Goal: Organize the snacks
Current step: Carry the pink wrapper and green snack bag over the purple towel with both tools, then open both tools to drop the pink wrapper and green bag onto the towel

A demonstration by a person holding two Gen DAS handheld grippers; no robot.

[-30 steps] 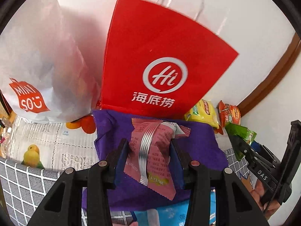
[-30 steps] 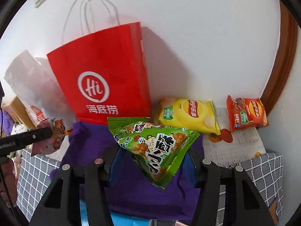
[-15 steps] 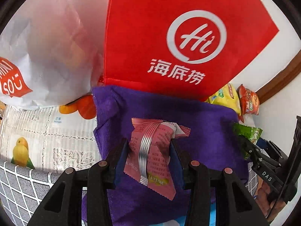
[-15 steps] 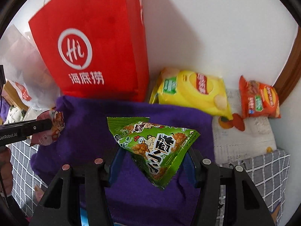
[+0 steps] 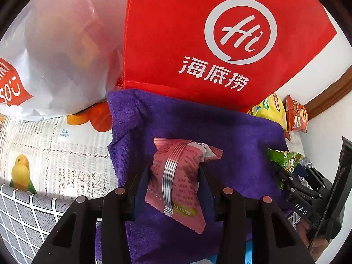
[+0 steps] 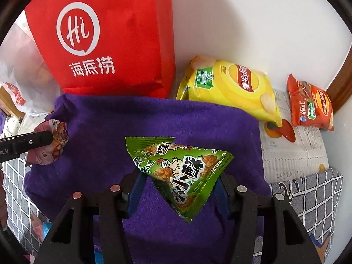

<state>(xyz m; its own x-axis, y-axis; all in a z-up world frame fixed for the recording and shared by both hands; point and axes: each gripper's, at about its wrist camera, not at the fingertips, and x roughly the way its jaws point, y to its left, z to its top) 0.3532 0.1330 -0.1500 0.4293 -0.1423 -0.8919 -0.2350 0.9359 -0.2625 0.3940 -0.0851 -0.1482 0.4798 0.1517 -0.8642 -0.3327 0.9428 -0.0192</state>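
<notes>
Jaws clamping pink packet (image 5: pixel 176 176), green packet (image 6: pixel 182 171) above purple cloth (image 6: pixel 154 118).

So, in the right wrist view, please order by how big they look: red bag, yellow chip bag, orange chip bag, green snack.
1. red bag
2. yellow chip bag and green snack: similar, and the snack is nearer the camera, so unsure
3. orange chip bag

Bare purple towel (image 6: pixel 154 121) lies ahead of both loaded grippers, leaving open passage across its middle. A tall red paper bag (image 6: pixel 110 33) stands at the towel's far edge and walls off the way forward. A white plastic bag (image 5: pixel 59 48) crowds the left beside it. On the right, a yellow chip bag (image 6: pixel 233 88) and an orange chip bag (image 6: pixel 310 103) sit against the wall.
</notes>
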